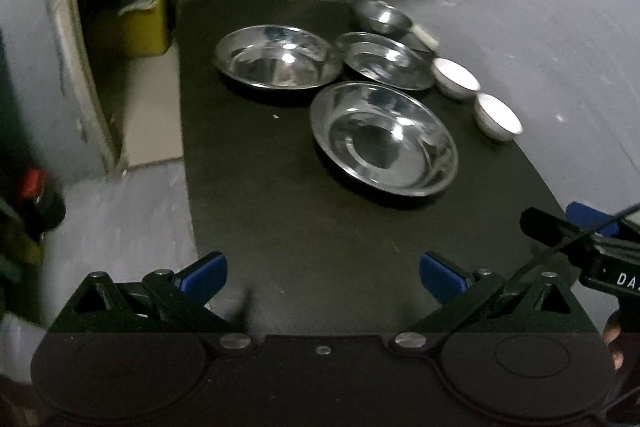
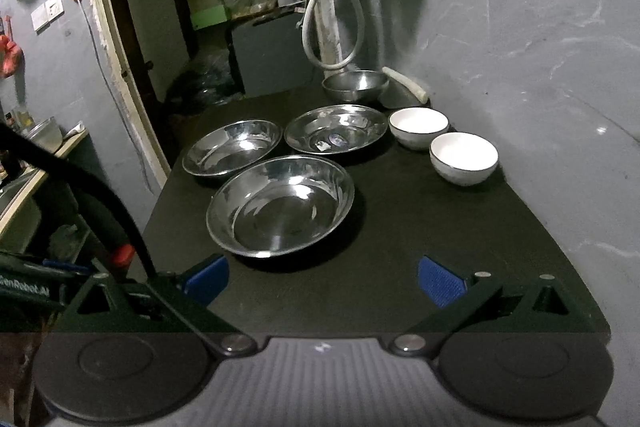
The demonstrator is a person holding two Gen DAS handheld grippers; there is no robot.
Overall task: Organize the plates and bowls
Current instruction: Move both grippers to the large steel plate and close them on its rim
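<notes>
Three steel plates lie on a black table (image 2: 400, 227): the nearest plate (image 2: 280, 205) (image 1: 384, 139), a far left plate (image 2: 232, 147) (image 1: 276, 57) and a far right plate (image 2: 335, 129) (image 1: 384, 61). Behind them stands a steel bowl (image 2: 355, 85) (image 1: 380, 15). Two white bowls sit by the wall, the nearer white bowl (image 2: 464, 157) (image 1: 498, 117) and the farther white bowl (image 2: 418, 127) (image 1: 456, 77). My left gripper (image 1: 323, 277) is open over the near table, empty. My right gripper (image 2: 323, 277) is open just short of the nearest plate, empty.
A grey wall (image 2: 540, 67) runs along the table's right side. A white hose loop (image 2: 332, 27) and a bag hang at the far end. A doorway with shelves (image 2: 224, 7) opens to the left. The other gripper's body (image 1: 592, 247) shows at the left view's right edge.
</notes>
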